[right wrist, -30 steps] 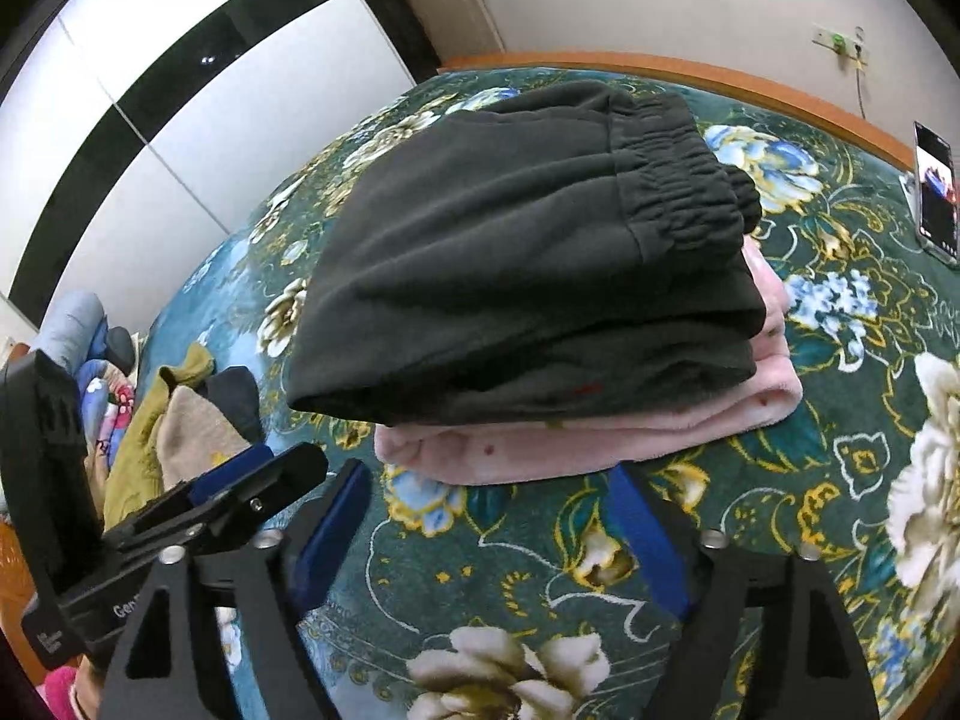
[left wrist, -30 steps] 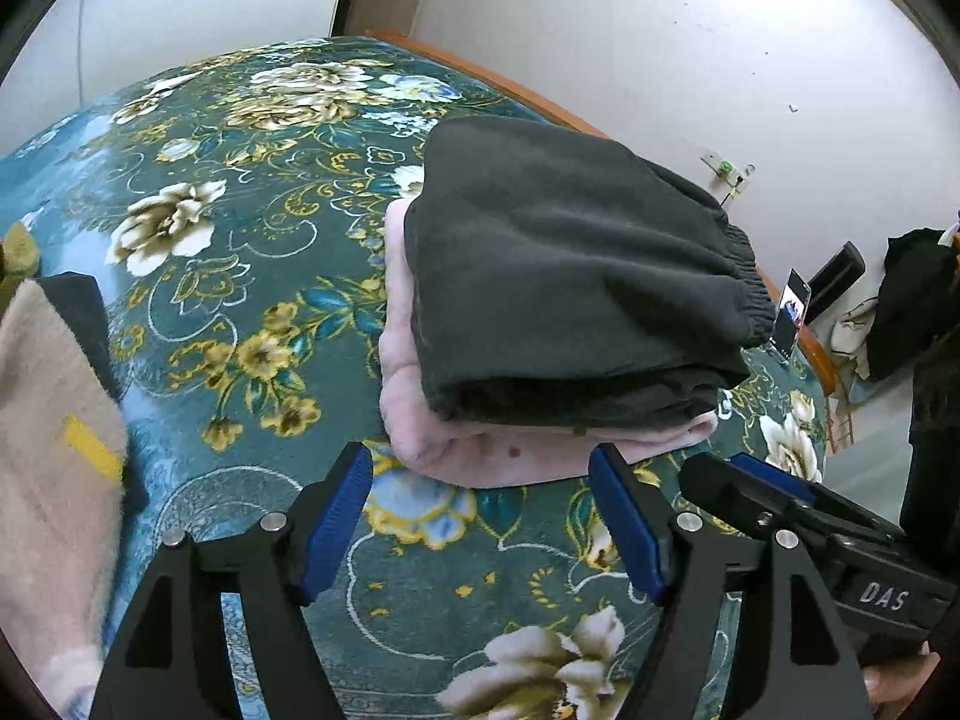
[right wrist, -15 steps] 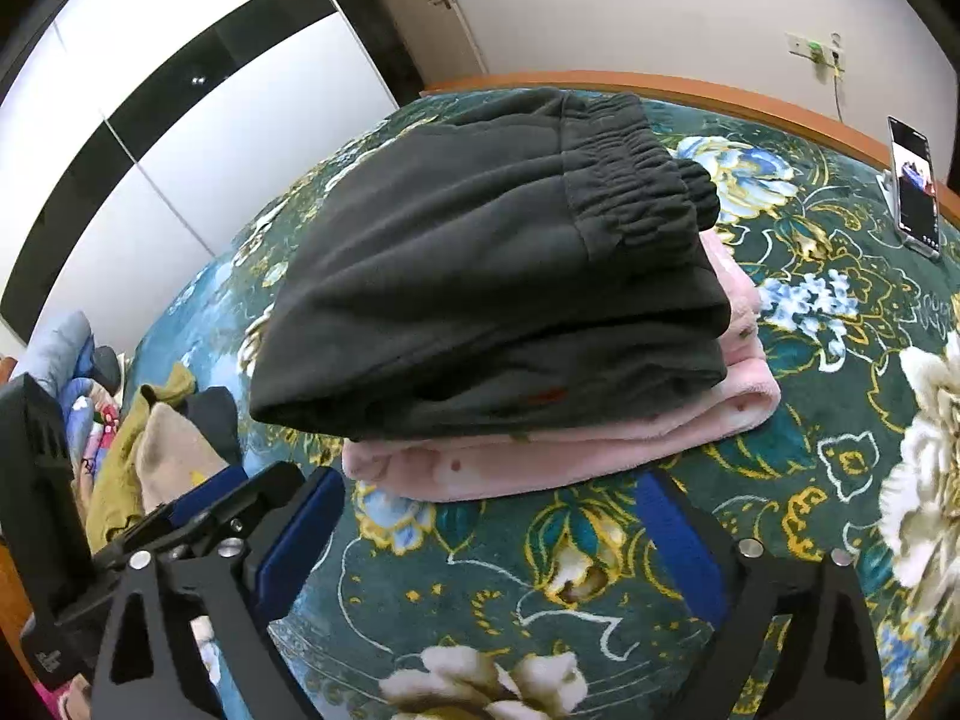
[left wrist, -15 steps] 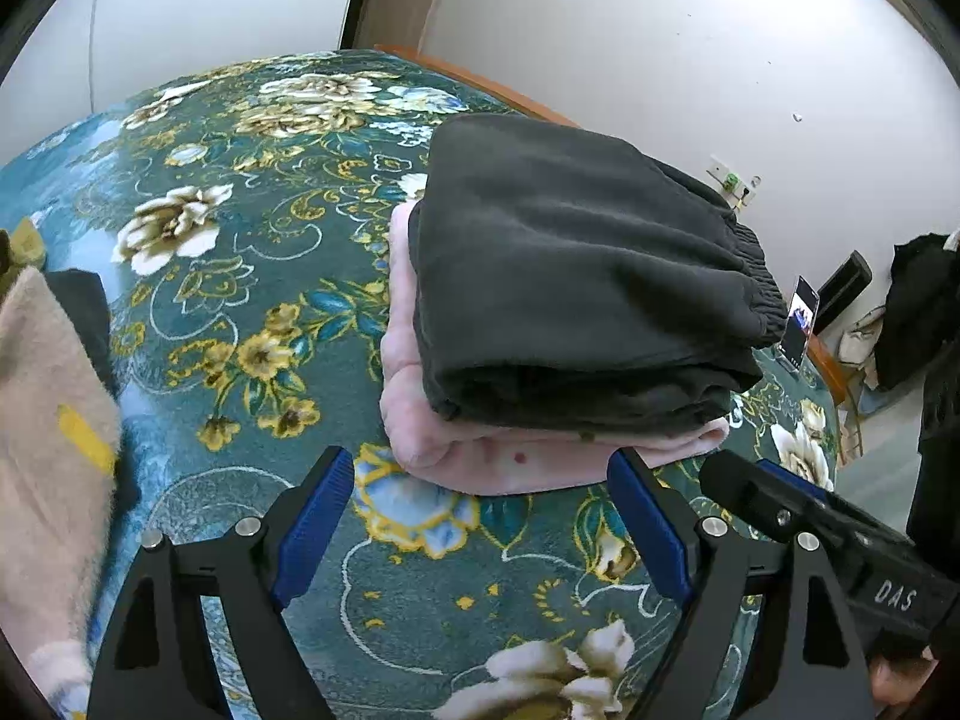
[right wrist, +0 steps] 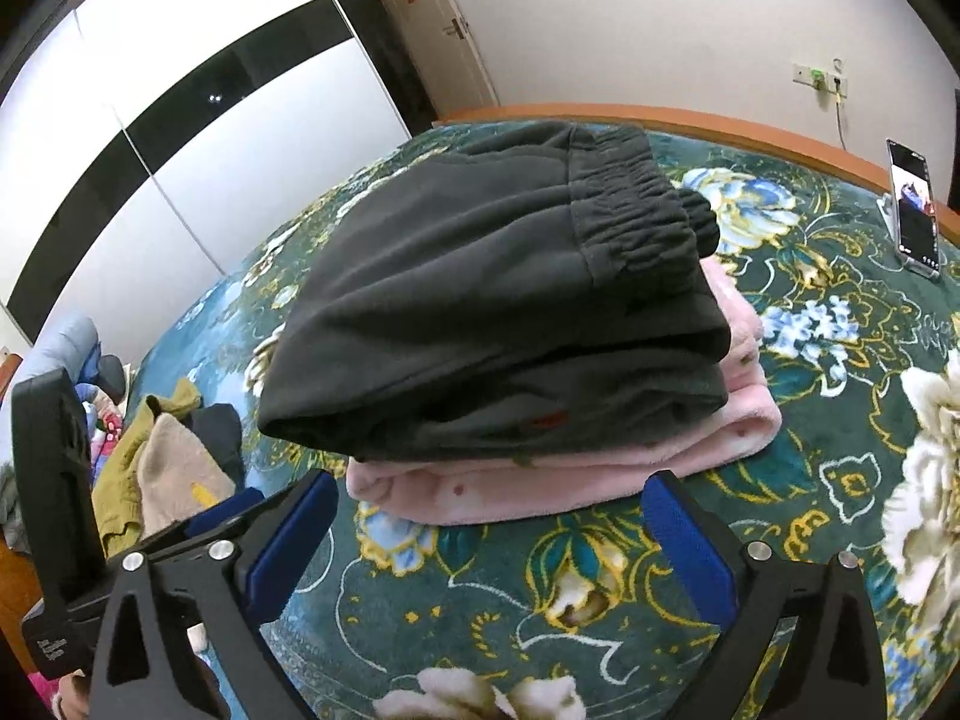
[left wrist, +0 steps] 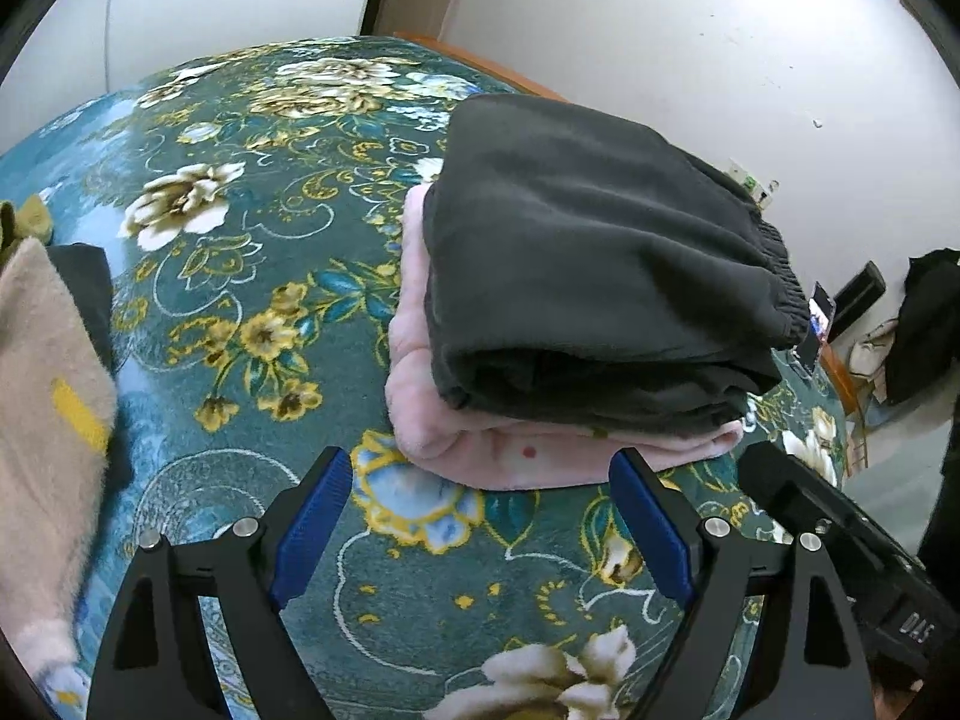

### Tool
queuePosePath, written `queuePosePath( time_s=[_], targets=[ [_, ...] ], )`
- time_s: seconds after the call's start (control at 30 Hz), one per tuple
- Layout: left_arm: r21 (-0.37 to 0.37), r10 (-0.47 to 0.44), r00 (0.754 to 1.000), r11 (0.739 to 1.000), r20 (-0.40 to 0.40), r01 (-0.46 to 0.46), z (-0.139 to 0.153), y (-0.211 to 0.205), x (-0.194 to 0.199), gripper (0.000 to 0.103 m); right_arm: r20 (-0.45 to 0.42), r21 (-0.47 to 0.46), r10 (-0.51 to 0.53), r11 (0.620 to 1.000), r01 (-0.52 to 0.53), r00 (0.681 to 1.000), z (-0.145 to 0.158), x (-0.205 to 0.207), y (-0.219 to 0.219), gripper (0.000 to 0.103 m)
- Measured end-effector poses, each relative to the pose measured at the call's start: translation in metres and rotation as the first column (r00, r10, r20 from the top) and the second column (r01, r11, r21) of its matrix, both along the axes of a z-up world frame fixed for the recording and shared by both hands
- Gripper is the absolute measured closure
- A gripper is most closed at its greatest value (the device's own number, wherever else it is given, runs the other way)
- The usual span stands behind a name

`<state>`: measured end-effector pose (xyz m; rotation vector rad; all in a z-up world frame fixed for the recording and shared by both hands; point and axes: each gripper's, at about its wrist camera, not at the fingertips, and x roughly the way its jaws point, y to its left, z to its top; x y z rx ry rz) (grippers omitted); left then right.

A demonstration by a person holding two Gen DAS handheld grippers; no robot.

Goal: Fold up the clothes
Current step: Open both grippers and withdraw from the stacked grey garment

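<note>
I have both the left gripper [left wrist: 480, 522] and right gripper [right wrist: 489, 531] with jaws spread wide, pinching nothing. Just beyond both jaws, dark folded trousers [left wrist: 600, 276] lie on a folded pink garment [left wrist: 516, 456] on the bed [left wrist: 240, 312].

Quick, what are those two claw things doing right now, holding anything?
Left gripper: open, holding nothing.
Right gripper: open, holding nothing.

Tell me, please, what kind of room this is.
Most likely a bedroom at home. A bed with a flowered cover fills the view, folded clothes lie stacked on it, and a sliding wardrobe lines the wall.
</note>
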<state>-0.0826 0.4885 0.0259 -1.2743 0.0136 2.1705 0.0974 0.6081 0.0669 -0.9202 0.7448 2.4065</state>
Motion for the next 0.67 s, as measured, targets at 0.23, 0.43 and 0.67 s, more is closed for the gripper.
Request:
queuePosePath(
  time_s=[0.23,0.43,0.67],
  targets=[
    [-0.063,0.001,0.997,0.998,-0.077,-0.006,-0.002,0.005,0.007,0.015,0.006,0.015,-0.006,1.0,0.006,1.0,-0.004,-0.001,0.001,0.0],
    [-0.073,-0.01,0.996,0.997,-0.086,0.004,0.0,0.01,0.005,0.015,0.006,0.015,-0.011,1.0,0.01,1.0,-0.006,-0.003,0.001,0.0],
    [-0.083,-0.014,0.995,0.997,-0.099,0.006,-0.002,0.014,0.006,0.015,0.002,0.001,-0.036,0.999,0.036,0.999,-0.012,-0.002,0.005,0.0]
  ],
)
